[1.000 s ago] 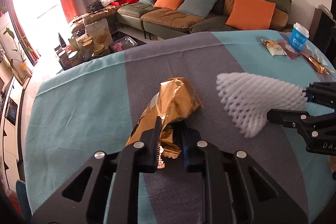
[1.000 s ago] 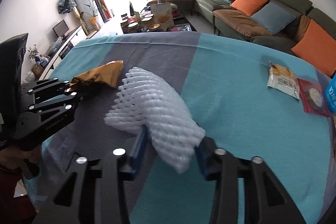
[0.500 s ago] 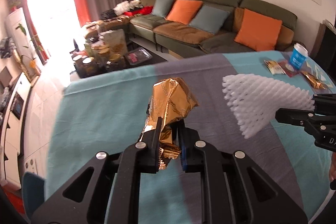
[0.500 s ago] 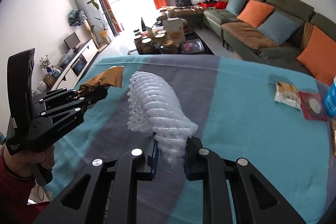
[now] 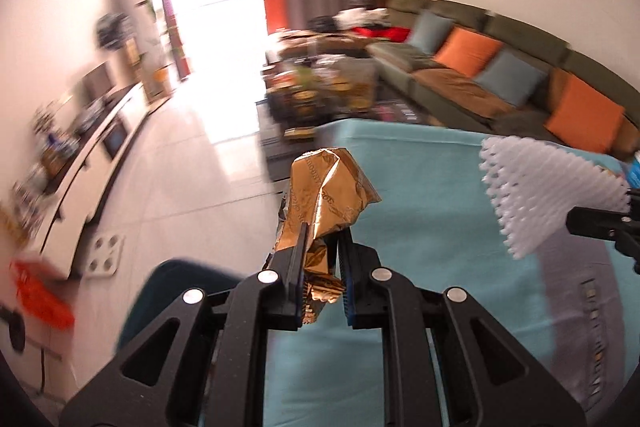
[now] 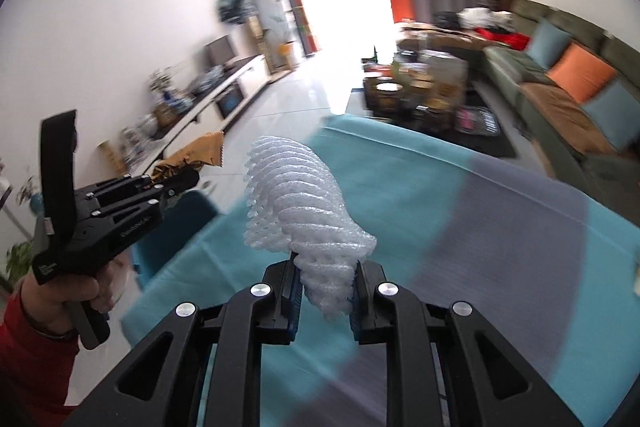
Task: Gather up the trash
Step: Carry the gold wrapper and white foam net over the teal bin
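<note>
Red sleeve (left hand) shows only from right wrist.

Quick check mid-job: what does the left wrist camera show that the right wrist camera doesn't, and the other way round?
Only the left wrist view shows the orange object low at the left edge, too blurred to identify. Only the right wrist view shows the person's hand and red sleeve carrying the left gripper. Both show the gold wrapper clamped in the left gripper, the white foam net clamped in the right gripper, the teal tablecloth and the sofa.
</note>
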### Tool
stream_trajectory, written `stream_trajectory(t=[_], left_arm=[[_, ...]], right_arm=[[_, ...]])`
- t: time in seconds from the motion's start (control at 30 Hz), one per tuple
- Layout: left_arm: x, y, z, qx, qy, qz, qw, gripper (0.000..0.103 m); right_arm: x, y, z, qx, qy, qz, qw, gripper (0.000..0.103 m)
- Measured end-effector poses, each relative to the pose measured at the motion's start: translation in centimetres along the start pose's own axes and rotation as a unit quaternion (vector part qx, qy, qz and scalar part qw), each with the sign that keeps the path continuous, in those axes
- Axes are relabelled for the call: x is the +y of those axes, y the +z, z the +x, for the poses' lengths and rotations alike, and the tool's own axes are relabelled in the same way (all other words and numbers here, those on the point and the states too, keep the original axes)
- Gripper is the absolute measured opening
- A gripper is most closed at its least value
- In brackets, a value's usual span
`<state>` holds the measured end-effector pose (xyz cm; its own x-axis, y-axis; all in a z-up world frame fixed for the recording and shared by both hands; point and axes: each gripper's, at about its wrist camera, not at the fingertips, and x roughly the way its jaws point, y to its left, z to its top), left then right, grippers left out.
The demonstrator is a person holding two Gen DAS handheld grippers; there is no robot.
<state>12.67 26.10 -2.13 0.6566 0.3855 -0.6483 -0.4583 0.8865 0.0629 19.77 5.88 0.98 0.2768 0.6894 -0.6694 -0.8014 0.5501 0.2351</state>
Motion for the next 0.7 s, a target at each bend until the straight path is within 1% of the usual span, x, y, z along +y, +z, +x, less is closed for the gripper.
stream_trajectory(t=[0.13,0.2,0.33,0.43,0.53,0.63,0.7], left_arm=[[6.3,-1.5,-0.9,0.007,0.037,-0.040,0.9985,0.014],[8.8,-2.5,-1.2,0.010,0.053,-0.054,0.9971,0.014],[13.4,-4.6,-1.5,0.023,0.073,-0.080,0.9939,0.014],[15.9,-6.5,-1.5,0.034,0.085,-0.088,0.9919,0.014],[17.3,-8.2,-1.1,0.045,0.085,-0.101,0.9902,0.014],[18.9,-9.5,-0.2,0.060,0.083,-0.112,0.9884,0.014],[19.1,-10.1,0.6,0.067,0.082,-0.115,0.9877,0.014]], right_arm=[[4.3,1.8,2.6,0.013,0.028,-0.036,0.999,0.017],[5.9,2.4,3.7,0.020,0.038,-0.049,0.998,0.017],[8.9,3.6,5.8,0.035,0.048,-0.072,0.996,0.017],[10.7,4.1,7.4,0.049,0.047,-0.089,0.994,0.017],[12.7,4.1,8.7,0.062,0.048,-0.102,0.992,0.017],[13.7,4.0,9.9,0.072,0.045,-0.113,0.990,0.017],[14.2,3.9,10.8,0.081,0.041,-0.120,0.989,0.017]])
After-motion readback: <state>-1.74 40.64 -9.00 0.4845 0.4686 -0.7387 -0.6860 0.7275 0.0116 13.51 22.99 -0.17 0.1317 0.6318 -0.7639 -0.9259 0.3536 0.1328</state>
